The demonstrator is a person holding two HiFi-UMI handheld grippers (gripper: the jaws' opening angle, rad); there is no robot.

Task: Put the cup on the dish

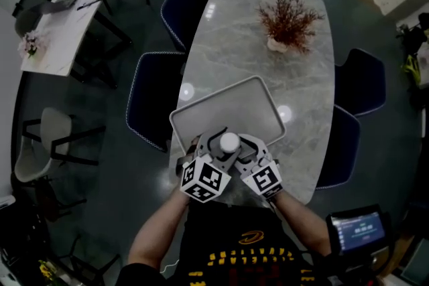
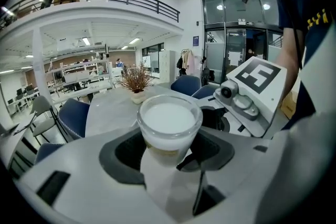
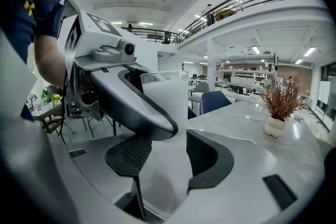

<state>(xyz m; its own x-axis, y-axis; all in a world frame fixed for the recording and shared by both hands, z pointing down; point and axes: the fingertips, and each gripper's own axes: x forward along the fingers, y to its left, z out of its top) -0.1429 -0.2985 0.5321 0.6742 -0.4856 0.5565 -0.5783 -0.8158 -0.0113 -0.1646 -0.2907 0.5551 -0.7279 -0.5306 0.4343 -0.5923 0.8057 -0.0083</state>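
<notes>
A clear cup (image 1: 229, 142) with white contents is at the near rim of the grey dish (image 1: 201, 110), a rounded tray on the marble table. Both grippers meet at it. In the left gripper view the cup (image 2: 169, 128) fills the gap of my left gripper (image 2: 169, 157), whose dark jaws close on its sides. In the right gripper view the cup (image 3: 167, 94) rises behind the left gripper's jaw, and its lower body sits between the jaws of my right gripper (image 3: 170, 157). Whether the cup's base touches the dish is hidden.
A potted dry plant (image 1: 288, 22) stands at the far end of the marble table (image 1: 268, 77). Blue chairs (image 1: 155, 100) line both long sides. The table's near edge is just under the grippers.
</notes>
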